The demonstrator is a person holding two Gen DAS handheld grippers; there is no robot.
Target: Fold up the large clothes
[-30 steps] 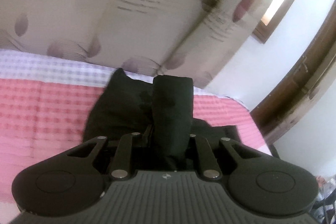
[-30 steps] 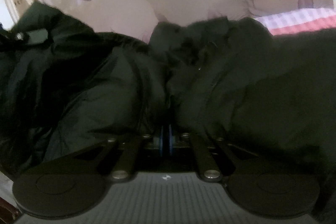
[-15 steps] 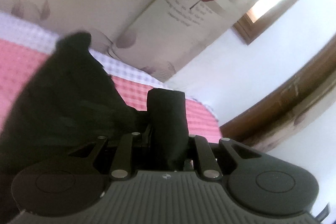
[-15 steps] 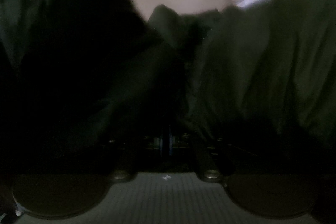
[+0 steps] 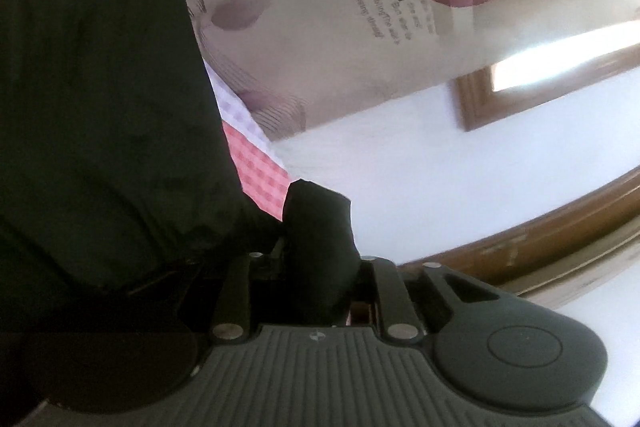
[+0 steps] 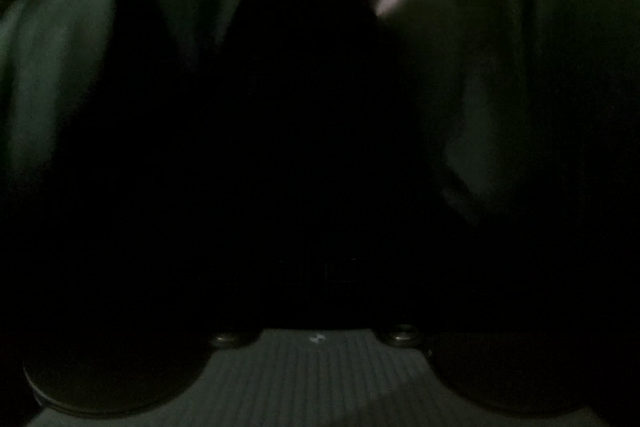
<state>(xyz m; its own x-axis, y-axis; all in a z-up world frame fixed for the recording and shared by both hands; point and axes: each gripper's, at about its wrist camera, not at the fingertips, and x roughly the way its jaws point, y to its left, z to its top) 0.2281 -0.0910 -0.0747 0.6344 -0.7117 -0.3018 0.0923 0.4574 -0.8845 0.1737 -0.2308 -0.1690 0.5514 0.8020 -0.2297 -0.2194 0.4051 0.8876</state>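
Bunching black garment (image 5: pixel 316 247) between left jaws

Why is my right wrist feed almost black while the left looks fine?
Right wrist view: the dark garment drapes over the lens, blocking light; only a pale sliver of curtain shows up top. Left wrist view: bright, with window glare, mild blur and fisheye bending.

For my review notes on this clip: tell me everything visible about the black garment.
The black garment looks like a thin, matte jacket-type fabric, wrinkled and bunched, not folded flat. In the left wrist view its bulk fills the left side over the pink checked bedcover, and a rolled fold stands between the fingers of the left gripper, whose jaws have just been opening. In the right wrist view it drapes over nearly everything, darkening the frame.
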